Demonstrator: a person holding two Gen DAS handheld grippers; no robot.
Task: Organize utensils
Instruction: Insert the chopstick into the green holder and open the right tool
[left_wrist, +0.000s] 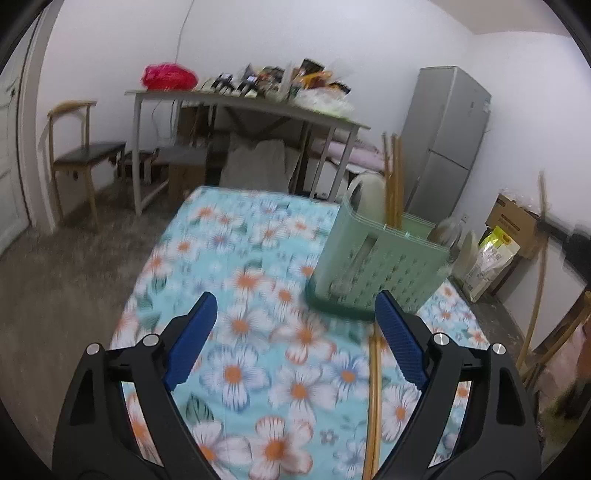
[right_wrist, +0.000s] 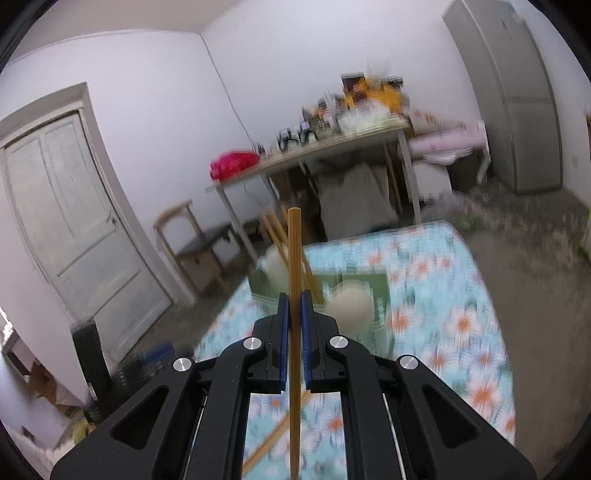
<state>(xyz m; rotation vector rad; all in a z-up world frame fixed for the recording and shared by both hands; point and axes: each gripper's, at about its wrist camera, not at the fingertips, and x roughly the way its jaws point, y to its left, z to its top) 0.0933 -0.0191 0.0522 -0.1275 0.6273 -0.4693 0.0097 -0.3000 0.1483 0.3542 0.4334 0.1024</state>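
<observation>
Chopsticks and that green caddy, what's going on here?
A person with two handheld grippers is sorting utensils on a floral-cloth table. The right gripper is shut on a single chopstick, held above the green utensil holder, which already has a few chopsticks standing in it. The left gripper is open and holds nothing. More chopsticks lie on the cloth near its right finger.

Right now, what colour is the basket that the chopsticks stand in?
Pale green. The basket shows best in the left wrist view, with chopsticks standing in it.
</observation>
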